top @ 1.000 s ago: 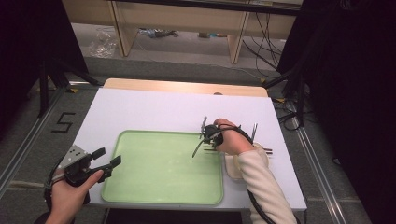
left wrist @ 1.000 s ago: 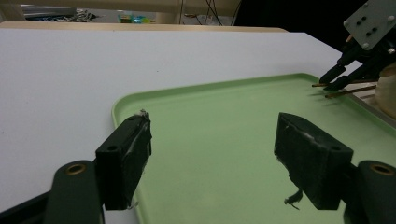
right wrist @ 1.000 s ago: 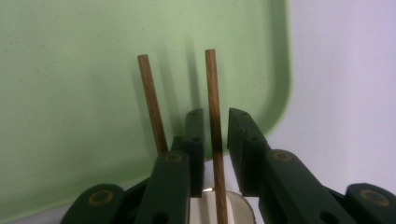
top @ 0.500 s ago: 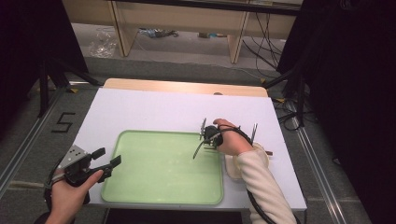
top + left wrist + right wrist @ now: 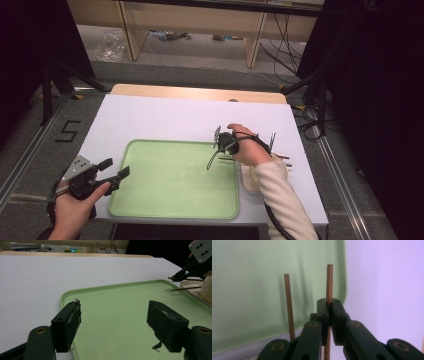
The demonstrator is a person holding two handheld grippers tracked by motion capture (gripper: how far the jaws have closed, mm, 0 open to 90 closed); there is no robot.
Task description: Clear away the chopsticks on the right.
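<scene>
Right gripper view: the right gripper (image 5: 329, 315) has its fingers clenched on one thin brown chopstick (image 5: 329, 282), tip reaching over the green tray's (image 5: 262, 277) right rim; a second stick (image 5: 288, 302) stands parallel beside it. Light, stiff and likely slippery, it is best pinched mid-shaft. Beside the tray's near left corner, the left gripper (image 5: 115, 320) hangs released, fingers spread

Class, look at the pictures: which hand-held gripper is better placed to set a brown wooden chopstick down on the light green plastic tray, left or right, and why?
Right. The right hand-held gripper is shut on a brown wooden chopstick over the light green plastic tray; the left hand-held gripper is open with nothing between its jaws.
</scene>
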